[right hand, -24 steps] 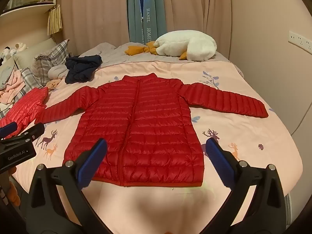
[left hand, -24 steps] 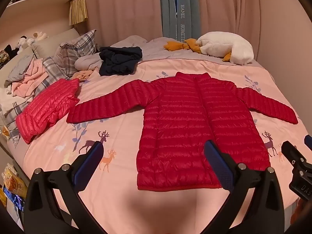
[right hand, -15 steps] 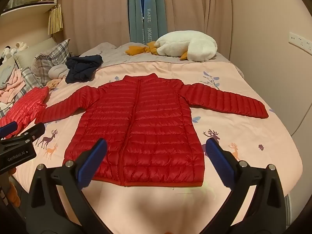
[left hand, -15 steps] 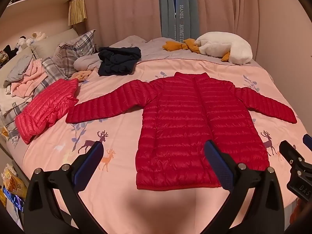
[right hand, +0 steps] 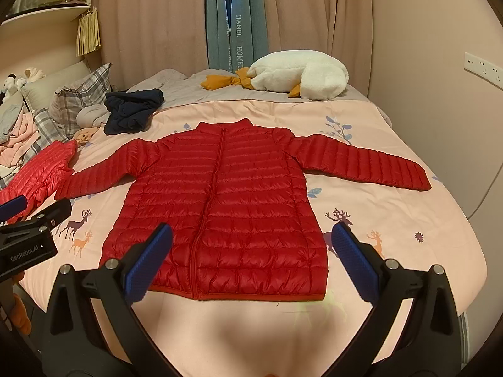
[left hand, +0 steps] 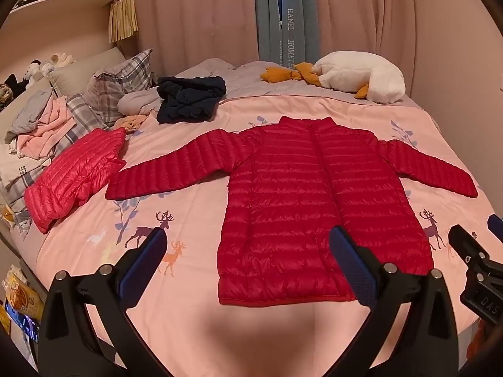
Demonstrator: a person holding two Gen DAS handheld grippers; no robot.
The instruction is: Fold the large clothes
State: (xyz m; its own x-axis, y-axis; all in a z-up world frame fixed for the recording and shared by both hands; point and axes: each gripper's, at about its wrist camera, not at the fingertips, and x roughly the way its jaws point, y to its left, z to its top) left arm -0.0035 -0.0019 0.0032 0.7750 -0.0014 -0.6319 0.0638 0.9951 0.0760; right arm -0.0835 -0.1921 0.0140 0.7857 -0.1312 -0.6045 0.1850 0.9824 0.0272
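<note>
Item: red puffer jacket (left hand: 314, 201) spread flat at twelve o'clock, unmoved; our left gripper (left hand: 248, 260) and right gripper (right hand: 251, 251) gape empty, folding unstarted.

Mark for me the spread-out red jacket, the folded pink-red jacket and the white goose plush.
spread-out red jacket (right hand: 239, 207): right wrist view, on the front panel beside the zip.
folded pink-red jacket (left hand: 75, 176): left wrist view, middle of the bundle.
white goose plush (right hand: 301, 75): right wrist view, on its body.

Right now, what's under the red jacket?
The red jacket lies flat, sleeves spread, on the pink quilt with deer prints. Quilt shows all around it; what lies beneath the jacket itself is covered, so anything there can't be seen.
</note>
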